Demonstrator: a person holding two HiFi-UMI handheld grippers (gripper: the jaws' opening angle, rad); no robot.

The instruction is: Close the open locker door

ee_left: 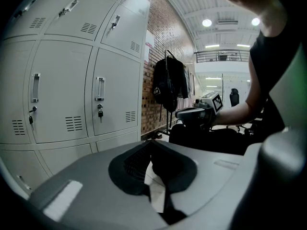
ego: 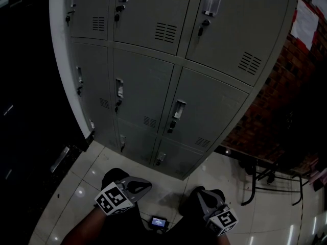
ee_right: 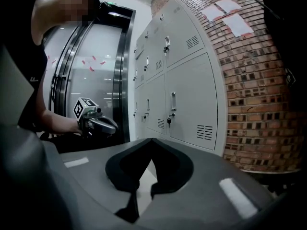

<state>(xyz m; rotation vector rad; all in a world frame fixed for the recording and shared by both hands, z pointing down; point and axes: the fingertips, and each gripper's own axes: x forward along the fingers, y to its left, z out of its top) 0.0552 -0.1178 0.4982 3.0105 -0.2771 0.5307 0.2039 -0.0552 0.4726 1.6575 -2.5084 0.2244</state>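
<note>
Dim light falls on a pale tiled floor (ego: 76, 188), where a bank of grey lockers (ego: 153, 86) stands with its right side against a red brick wall (ego: 276, 121). White papers (ee_right: 230, 13) are pinned high on the bricks. Each locker door (ego: 143, 93) in the head view has a handle, a key lock and a small vent. As far as the gloom lets me judge, they all sit flush with the frame, and I cannot pick out one that is ajar.

The person stands just in front of the lowest row, holding both tools low by the waist, well short of the doors. The left gripper (ego: 145, 185) points toward the lockers. Its own view shows the jaws brought together (ee_left: 149, 147) with nothing between them. The right gripper (ego: 202, 193) is level with it, a little apart, its jaws likewise closed and empty (ee_right: 151, 143). A small lit device (ego: 158, 222) shows between the two arms. A dark bag (ee_left: 168, 85) hangs farther along the brick wall, and thin black furniture legs (ego: 260, 177) stand on the tiles at the right.
</note>
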